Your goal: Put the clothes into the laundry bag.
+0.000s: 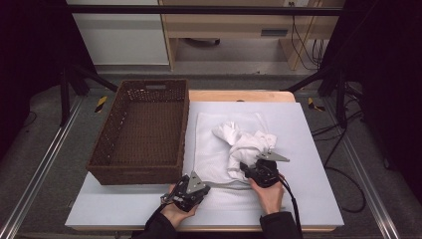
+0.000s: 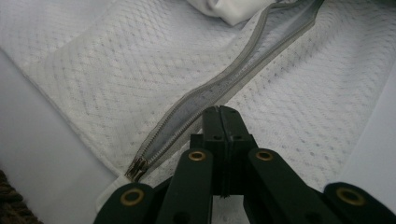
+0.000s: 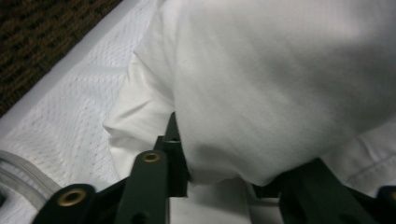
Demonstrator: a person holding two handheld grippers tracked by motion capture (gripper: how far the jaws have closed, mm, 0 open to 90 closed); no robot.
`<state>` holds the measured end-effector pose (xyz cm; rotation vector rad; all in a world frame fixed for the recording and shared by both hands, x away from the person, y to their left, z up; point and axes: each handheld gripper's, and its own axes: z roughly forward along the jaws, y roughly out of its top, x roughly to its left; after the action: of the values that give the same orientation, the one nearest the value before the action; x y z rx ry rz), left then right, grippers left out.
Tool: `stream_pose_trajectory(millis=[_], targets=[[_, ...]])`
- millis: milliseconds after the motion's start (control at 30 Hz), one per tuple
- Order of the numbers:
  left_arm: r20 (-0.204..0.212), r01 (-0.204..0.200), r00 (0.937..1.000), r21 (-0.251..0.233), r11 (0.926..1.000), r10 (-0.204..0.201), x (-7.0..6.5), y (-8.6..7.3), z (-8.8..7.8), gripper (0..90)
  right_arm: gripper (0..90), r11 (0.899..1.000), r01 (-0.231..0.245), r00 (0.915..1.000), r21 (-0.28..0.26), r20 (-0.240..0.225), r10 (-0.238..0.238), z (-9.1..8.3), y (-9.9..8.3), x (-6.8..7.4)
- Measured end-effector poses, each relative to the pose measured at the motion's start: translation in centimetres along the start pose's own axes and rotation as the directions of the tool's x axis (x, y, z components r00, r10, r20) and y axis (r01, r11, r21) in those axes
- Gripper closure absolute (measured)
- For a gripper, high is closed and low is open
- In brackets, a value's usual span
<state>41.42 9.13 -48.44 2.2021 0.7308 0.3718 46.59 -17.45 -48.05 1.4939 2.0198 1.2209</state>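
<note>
Brown wicker basket (image 1: 142, 132) sits at the left of the tabletop (image 1: 308, 199), on the pale sheet covering it. Just right of the basket lies a white mesh laundry bag (image 1: 211, 149), flat, its grey zipper (image 1: 226, 185) running along the near edge. Left tongs (image 1: 196, 191) sit at the bag's near left corner, held in the person's left hand (image 1: 174, 209). In the left gripper view the left tongs (image 2: 219, 112) are clenched tight, jaws pressed together right at the zipper (image 2: 219, 88) band; whether any mesh or tape is pinched between them cannot be told. Zipper slider (image 2: 136, 167) lies at the bag's corner, left of the jaws. White crumpled garment (image 1: 244, 144) lies on top of the bag, right of centre. Right tongs (image 1: 247, 169) push into the garment's near edge, right hand (image 1: 268, 194) behind. In the right gripper view the garment (image 3: 280, 84) bulges over and between the jaws, which are partly closed on its folds, grasping cloth
</note>
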Motion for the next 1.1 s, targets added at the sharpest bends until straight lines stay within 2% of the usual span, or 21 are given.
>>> stream_pose_trajectory(millis=[33,100,333,467,567,633,700,833,967,1033,1100], targets=[[0.000,0.000,1.0000,0.001,1.0000,0.000,0.0,0.0,0.0,89.9,69.2,1.000,-0.016,0.9999,-0.016,0.005,0.016,-0.9,0.3,-0.5],[0.003,-0.001,1.0000,0.001,1.0000,0.001,0.1,0.0,0.0,89.9,70.1,1.000,-0.013,0.9998,-0.020,0.017,0.013,-1.4,0.4,-0.9],[0.006,-0.001,1.0000,0.003,1.0000,0.001,0.1,0.0,0.0,89.9,72.2,0.998,-0.030,0.9979,-0.049,0.056,0.032,-5.1,0.3,-4.2],[0.006,-0.001,1.0000,0.006,1.0000,0.001,0.1,0.1,0.0,89.9,72.2,0.999,-0.016,0.9949,-0.027,0.099,0.019,-5.9,-0.3,-5.7],[0.008,0.000,1.0000,0.008,1.0000,0.000,0.1,0.1,0.0,90.0,70.8,1.000,-0.020,0.9945,-0.011,0.102,0.021,-5.6,-1.1,-6.6],[0.007,0.003,1.0000,0.008,1.0000,-0.003,0.1,0.1,0.0,90.0,66.5,1.000,-0.006,0.9943,-0.008,0.106,0.007,-5.3,-1.4,-6.7],[0.008,0.003,1.0000,0.009,1.0000,-0.003,0.1,0.1,0.0,90.0,58.6,1.000,0.012,0.9937,-0.010,0.111,-0.011,-5.3,-1.4,-6.5],[0.012,0.006,0.9999,0.011,0.9999,-0.006,0.2,0.1,-0.1,90.0,40.3,0.998,0.046,0.9921,-0.037,0.119,-0.041,-6.9,-1.9,-6.0],[0.007,0.007,1.0000,0.010,0.9999,-0.007,0.1,0.2,-0.1,90.0,28.8,0.994,0.050,0.9866,-0.099,0.160,-0.033,-9.7,-2.1,-6.1],[0.013,0.009,0.9999,0.003,1.0000,-0.009,0.2,0.2,-0.2,90.0,25.5,0.988,0.060,0.9835,-0.142,0.178,-0.035,-10.9,-1.7,-5.8],[0.016,0.015,0.9998,0.002,0.9999,-0.015,0.3,0.3,-0.2,90.0,23.1,0.980,0.084,0.9831,-0.180,0.176,-0.052,-11.4,-0.9,-5.1]])
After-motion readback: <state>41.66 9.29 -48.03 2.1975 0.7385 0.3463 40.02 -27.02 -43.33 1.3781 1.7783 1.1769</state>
